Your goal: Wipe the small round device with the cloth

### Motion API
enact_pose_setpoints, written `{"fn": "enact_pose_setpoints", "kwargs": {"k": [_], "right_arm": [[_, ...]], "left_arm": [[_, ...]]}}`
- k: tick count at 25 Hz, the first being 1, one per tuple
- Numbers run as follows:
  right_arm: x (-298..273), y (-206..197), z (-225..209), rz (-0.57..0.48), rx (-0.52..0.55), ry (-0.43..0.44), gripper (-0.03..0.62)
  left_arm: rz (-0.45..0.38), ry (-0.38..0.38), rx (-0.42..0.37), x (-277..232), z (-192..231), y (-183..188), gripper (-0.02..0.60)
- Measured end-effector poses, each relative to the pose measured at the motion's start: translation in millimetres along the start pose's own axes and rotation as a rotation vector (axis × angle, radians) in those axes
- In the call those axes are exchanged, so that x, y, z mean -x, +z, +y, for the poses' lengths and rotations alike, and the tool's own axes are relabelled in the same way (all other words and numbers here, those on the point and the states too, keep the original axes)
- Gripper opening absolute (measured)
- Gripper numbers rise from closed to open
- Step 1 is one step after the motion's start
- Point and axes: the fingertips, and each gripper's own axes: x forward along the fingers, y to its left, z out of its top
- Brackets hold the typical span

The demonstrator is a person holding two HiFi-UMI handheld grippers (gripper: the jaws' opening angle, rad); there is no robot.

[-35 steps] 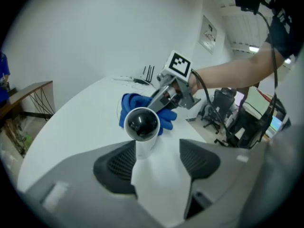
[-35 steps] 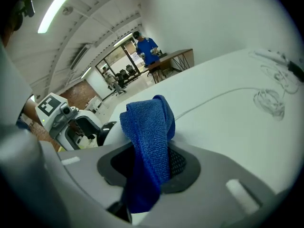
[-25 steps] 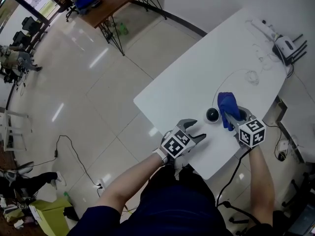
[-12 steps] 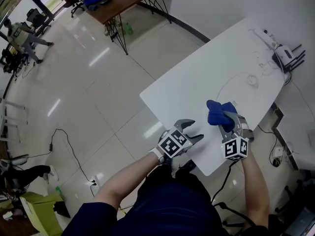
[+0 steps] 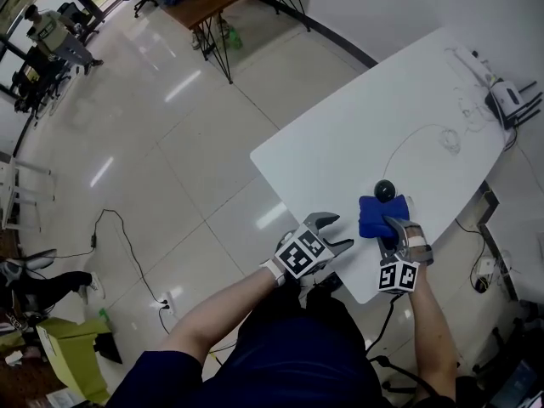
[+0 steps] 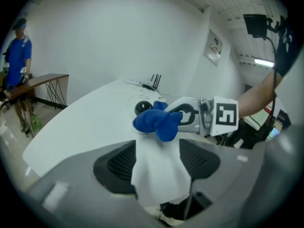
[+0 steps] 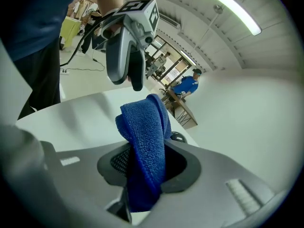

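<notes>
The right gripper (image 5: 391, 228) is pinching the blue microfibre cloth (image 5: 376, 214) between nearly closed jaws, bunched just beside the small black round device (image 5: 385, 189) on the white table (image 5: 340, 143); the left gripper (image 5: 331, 232) is gaping wide, empty — nothing is steadying the device; a sideways swipe is risking pushing it off the near edge.
</notes>
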Motion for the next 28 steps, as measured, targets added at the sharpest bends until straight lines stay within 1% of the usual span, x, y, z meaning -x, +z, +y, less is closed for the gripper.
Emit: {"fn": "enact_pose_setpoints", "kwargs": {"k": [5,7,9,10,11,12,15,16,17,18,19,21,24,26,28], "right_arm": [[-20,-27,26,0.101,-0.053,0.114,0.124],[-24,-32,32,0.133,-0.109,0.160,0.124],[-21,-27,26,0.128,-0.190,0.164,0.124],[-17,-21,19,0.107,-0.255,0.153,0.124],[-13,-15,10,0.072,-0.351,0.140,0.124],[-7,-8,2,0.025,-0.482,0.130,0.124],[12,5,-28,-0.155,-0.981,0.131,0.126],[19,10,-41,-0.213,-1.125,0.132,0.126],[26,12,-54,-0.259,-1.233,0.122,0.126],[31,12,-65,-0.289,-1.301,0.096,0.126],[36,9,-75,-0.301,-1.336,0.057,0.126],[41,-3,-92,-0.273,-1.337,-0.039,0.127],[36,-27,-108,-0.143,-1.278,-0.151,0.127],[25,-38,-110,-0.021,-1.197,-0.186,0.127],[11,-36,-109,0.085,-1.052,-0.195,0.127]], "left_arm": [[-0.008,0.003,0.014,-2,-1,1,0.287],[-0.014,0.003,0.017,-1,0,1,0.287],[-0.021,0.004,0.012,2,0,4,0.287],[-0.029,0.004,0.009,4,0,5,0.287],[-0.041,0.003,0.008,8,1,8,0.287],[-0.058,0.001,0.010,12,2,11,0.287],[-0.140,-0.032,0.059,24,3,31,0.287],[-0.169,-0.045,0.083,27,4,39,0.287],[-0.192,-0.049,0.100,29,7,46,0.287],[-0.207,-0.044,0.107,30,11,51,0.287],[-0.215,-0.041,0.110,30,14,56,0.287],[-0.220,-0.048,0.116,33,12,64,0.287],[-0.219,-0.055,0.117,36,8,67,0.287],[-0.214,-0.059,0.116,39,5,64,0.287],[-0.215,-0.060,0.122,42,5,59,0.287]]}}
